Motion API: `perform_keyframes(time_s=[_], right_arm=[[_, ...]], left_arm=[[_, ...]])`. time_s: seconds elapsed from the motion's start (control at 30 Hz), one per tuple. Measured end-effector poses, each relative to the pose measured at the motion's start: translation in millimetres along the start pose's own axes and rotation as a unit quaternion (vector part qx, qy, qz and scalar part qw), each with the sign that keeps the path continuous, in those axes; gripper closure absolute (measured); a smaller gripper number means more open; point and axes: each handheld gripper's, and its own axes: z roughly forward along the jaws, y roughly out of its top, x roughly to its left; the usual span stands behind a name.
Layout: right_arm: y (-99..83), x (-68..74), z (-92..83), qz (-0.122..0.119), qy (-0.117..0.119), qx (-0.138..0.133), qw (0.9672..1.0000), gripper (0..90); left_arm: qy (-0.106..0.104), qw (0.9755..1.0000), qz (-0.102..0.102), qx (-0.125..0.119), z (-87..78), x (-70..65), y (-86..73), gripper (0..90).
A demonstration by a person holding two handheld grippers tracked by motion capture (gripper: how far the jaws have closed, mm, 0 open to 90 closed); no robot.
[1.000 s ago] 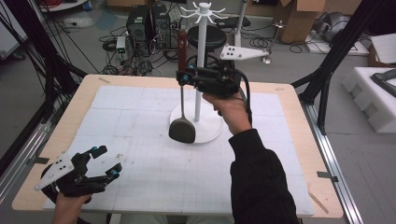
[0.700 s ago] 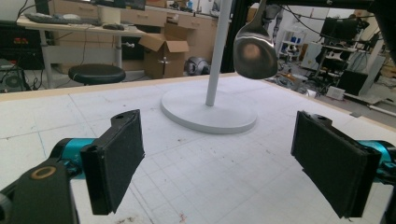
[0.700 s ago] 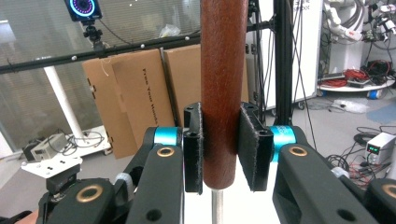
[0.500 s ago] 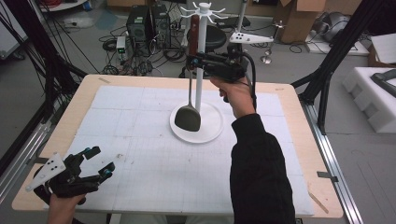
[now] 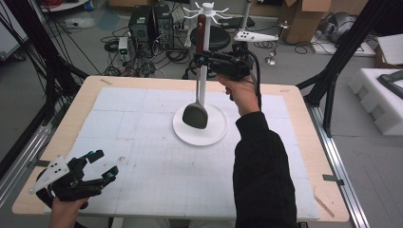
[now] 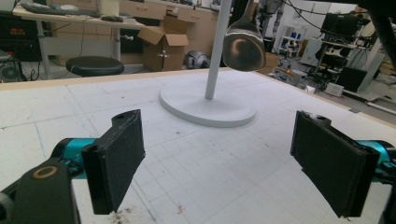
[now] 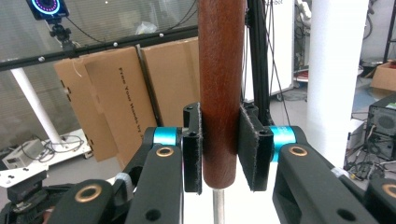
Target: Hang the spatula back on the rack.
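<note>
Spatula (image 5: 196, 114) hangs pinched in the right hand-held gripper (image 5: 203, 59) above the gridded white table (image 5: 157, 180); left hand-held gripper (image 5: 102, 164) spread.

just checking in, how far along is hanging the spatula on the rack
Done: the right tool has lifted the spatula off the table, clamped on its wooden handle. In hand: holding it upright beside the rack's pole. Left: hooking it on top. The left tool sits open.

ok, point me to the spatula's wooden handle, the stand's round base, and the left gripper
wooden handle (image 7: 222, 93): right gripper view, mid-handle above the jaws
round base (image 5: 215, 132): high view, bare right part of disc
left gripper (image 5: 101, 164): high view, between its fingertips
</note>
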Motion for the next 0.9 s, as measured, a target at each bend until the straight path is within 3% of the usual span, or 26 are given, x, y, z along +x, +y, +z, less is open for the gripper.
perform_keyframes(time_s=[0.03, 0.1, 0.2, 0.27, 0.37, 0.47, 0.67, 0.9], right_arm=[[0.0, 1.0, -0.5, -0.001, -0.006, 0.001, 1.0000, 72.0], [-0.3, 2.8, -1.7, 0.007, -0.013, -0.006, 0.9999, 61.7], [-3.8, 6.9, -7.0, -0.011, -0.036, -0.004, 0.9993, 53.4], [-8.9, 9.1, -11.3, -0.012, -0.058, 0.010, 0.9982, 44.3], [-20.5, 10.2, -21.7, -0.014, -0.073, 0.017, 0.9971, 38.0], [-38.1, 10.8, -34.0, -0.011, -0.096, 0.023, 0.9951, 31.2], [-86.9, 14.2, -59.2, -0.026, -0.146, 0.065, 0.9868, 25.1], [-136.9, 27.1, -88.0, -0.033, -0.182, 0.074, 0.9799, 23.0]], left_arm=[[0.001, 1.0000, -0.001, 0.001, 0.0, 0.3, -0.4, 17.8], [0.005, 1.0000, -0.001, 0.001, -0.5, 1.4, -1.7, 18.3], [0.011, 0.9999, -0.002, 0.002, -1.3, 4.3, -4.4, 18.7], [0.016, 0.9999, -0.006, 0.001, -1.7, 5.7, -6.2, 18.7], [0.019, 0.9998, -0.008, -0.001, -2.5, 7.4, -8.0, 18.7], [0.022, 0.9997, -0.010, -0.003, -3.7, 9.6, -9.0, 18.7], [0.025, 0.9996, -0.012, -0.008, -1.6, 11.8, -11.5, 18.7], [0.024, 0.9996, -0.012, -0.010, 2.2, 11.8, -13.8, 18.7]])
